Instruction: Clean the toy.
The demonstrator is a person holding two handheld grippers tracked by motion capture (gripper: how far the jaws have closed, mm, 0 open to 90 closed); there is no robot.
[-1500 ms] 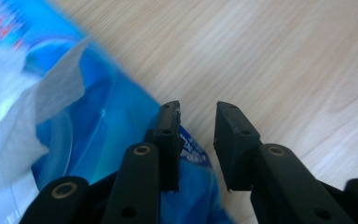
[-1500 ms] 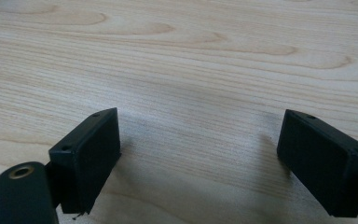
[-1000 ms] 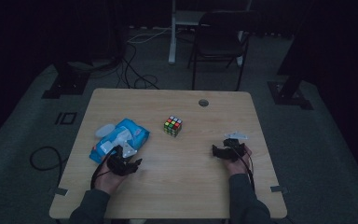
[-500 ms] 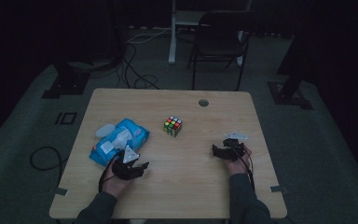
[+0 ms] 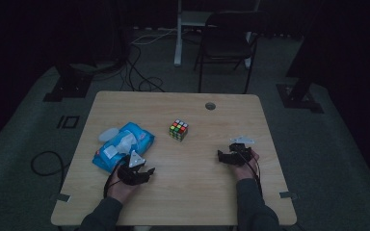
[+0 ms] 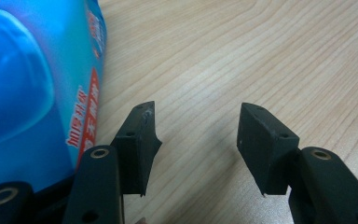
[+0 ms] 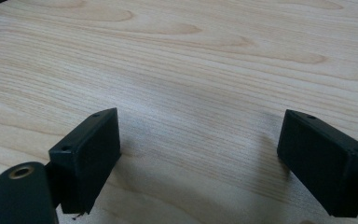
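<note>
Thing in hand: I take the blue wet-wipes pack as the thing I am working on; it lies on the left half of the wooden table, with a white flap or wipe standing out at its far-left end.

Left gripper: my left gripper sits low at the near-right corner of the pack. Its jaws have just been opening and now stand well apart with only bare wood between them; they hold nothing.

Which way the pack lies: in the left gripper view the pack runs along the left edge, just outside the left finger and not between the two. I cannot tell whether that finger brushes the wrapper.

Long axis: the pack runs slantwise, from near-left to far-right, so my jaws point past its near end rather than across it.

Right gripper: my right gripper rests on the right side of the table, well apart from the pack. Its jaws have just been opening again and stand wide over bare wood, as the right gripper view shows; nothing is in them.

Nearer hand: the left, by far.

Other thing: a Rubik's cube sits mid-table, between the two hands and farther off.

What the next move calls for: I judge a shift to the left and away from me, to bring the pack's edge between the fingers.
</note>
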